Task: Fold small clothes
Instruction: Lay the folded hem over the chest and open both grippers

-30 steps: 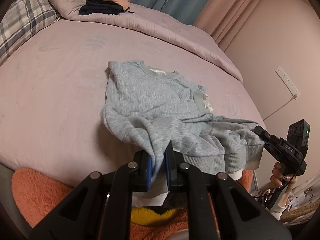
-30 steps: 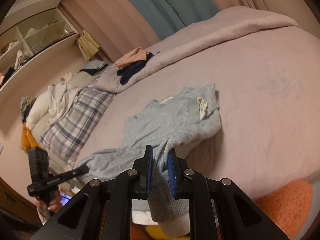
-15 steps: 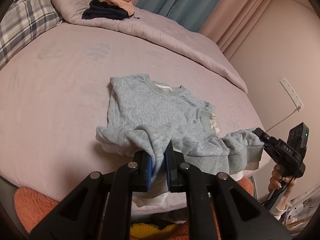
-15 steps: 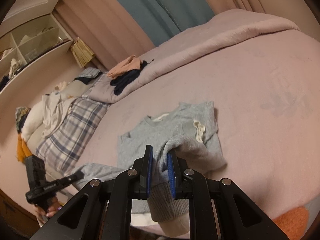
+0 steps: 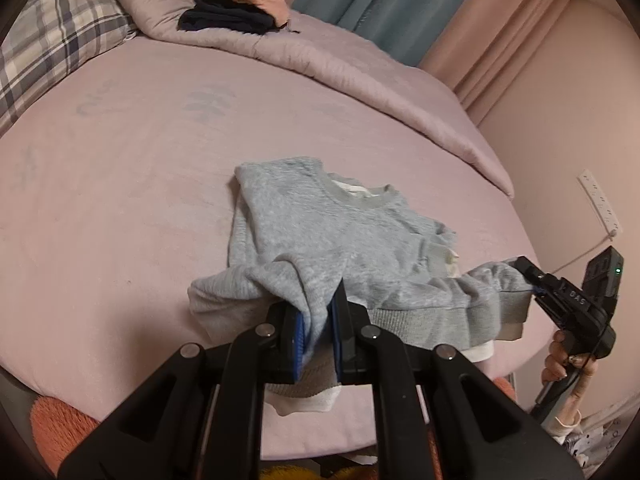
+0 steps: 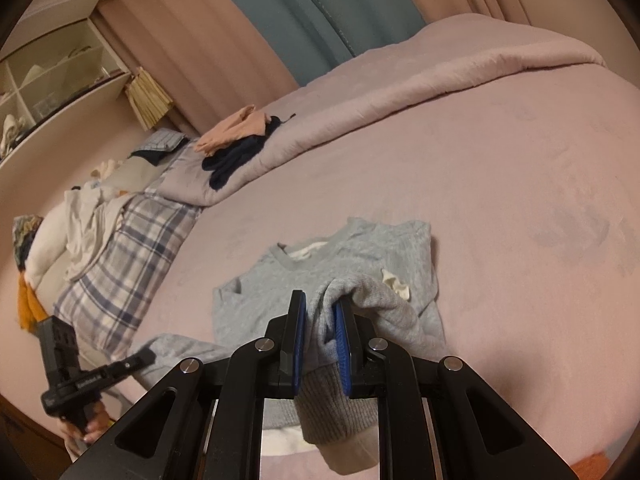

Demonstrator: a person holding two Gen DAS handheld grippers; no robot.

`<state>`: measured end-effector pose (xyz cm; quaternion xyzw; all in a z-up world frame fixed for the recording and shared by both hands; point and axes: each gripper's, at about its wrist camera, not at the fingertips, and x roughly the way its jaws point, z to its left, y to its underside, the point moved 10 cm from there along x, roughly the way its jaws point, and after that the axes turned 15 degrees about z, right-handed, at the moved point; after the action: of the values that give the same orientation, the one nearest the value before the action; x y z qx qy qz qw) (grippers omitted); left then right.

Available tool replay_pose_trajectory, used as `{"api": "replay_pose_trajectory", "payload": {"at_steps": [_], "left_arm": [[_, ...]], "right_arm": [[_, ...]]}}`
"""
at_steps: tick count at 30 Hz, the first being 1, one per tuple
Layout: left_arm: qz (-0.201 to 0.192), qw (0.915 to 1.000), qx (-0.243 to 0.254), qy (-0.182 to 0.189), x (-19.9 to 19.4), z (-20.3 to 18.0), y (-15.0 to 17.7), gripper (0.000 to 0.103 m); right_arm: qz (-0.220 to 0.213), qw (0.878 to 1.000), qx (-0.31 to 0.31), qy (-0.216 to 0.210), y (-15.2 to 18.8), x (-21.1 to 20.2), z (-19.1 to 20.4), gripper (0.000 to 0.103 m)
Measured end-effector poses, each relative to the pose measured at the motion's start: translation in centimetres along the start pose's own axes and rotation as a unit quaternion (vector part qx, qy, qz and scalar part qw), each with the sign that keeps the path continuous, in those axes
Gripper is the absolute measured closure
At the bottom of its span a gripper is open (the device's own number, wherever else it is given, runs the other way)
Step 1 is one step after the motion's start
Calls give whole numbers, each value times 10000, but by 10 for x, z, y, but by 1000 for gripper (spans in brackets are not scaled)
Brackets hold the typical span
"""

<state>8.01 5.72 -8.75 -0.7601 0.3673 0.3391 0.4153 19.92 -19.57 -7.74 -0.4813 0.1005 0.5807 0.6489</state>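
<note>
On the pink bed [image 5: 140,128] lies a grey sweatshirt [image 5: 332,228]; the left gripper [image 5: 318,330] clamps one corner of its ribbed hem; the right gripper [image 6: 320,334] clamps the other, both lifted.

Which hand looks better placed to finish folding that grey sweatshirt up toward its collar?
Neither alone, likely. The left gripper and right gripper each clamp a corner of the grey sweatshirt at its hem, lifted above the pink bed. Both probably carry it forward together to the collar.
</note>
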Motion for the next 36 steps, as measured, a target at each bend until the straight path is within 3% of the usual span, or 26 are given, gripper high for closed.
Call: {"api": "replay_pose_trajectory", "payload": {"at_steps": [7,17,36], "left_arm": [[133,9997,-211,-83,20,14,-13,92],[343,9976,-327,-507,54,35,-25,92],[715,9942,-527,-610,91,61,-37,84]], "right_arm": [[171,9994,96,268,-11,22,-11,87],[477,9947,238,877,-14,56,-37,87],[781,9865,489,1357,-15,84,-66,87]]}}
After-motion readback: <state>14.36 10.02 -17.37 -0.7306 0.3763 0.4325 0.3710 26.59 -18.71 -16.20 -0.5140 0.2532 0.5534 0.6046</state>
